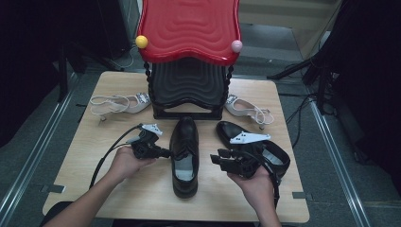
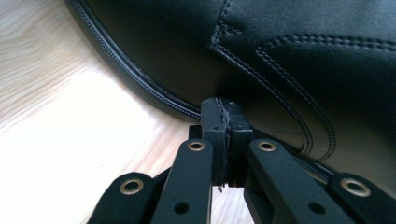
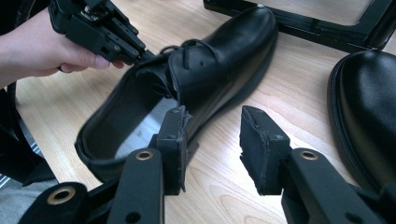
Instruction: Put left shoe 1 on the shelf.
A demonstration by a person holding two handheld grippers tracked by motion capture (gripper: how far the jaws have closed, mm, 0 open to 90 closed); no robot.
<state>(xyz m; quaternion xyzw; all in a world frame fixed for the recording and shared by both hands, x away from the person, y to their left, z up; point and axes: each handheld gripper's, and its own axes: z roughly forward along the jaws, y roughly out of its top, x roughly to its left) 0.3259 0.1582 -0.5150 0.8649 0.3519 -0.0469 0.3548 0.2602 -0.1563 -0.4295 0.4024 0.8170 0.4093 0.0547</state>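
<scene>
in the high view, a wooden table [image 1: 142, 198] carries a black shoe [image 1: 184, 156] near its middle, with the toe toward the far edge and the heel toward the near edge. the left gripper [image 1: 163, 152] comes from the left and its tip is at the left side of this shoe, with the jaws pressed together. the right gripper [image 1: 215, 160] is just to the right of the shoe, its jaws partly apart and holding nothing. a second black shoe [image 1: 279, 158] lies nearer the right edge, partly under the right hand [image 1: 257, 182]. a red and black shoe rack [image 1: 189, 56] stands at the far edge, with a white sandal [image 1: 118, 104] to its left and another white sandal [image 1: 248, 109] to its right.

in the left gripper view, the two pads [image 2: 215, 126] are closed flat on each other with nothing between them, and their tips are against the side of the black shoe [image 2: 289, 60], just above its sole.

in the right gripper view, the pads [image 3: 173, 140] stand apart over bare wood beside the black shoe [image 3: 219, 60]. the left gripper [image 3: 140, 55] meets the shoe at its opening, near the laces. the second black shoe [image 3: 369, 116] is at the right.
</scene>
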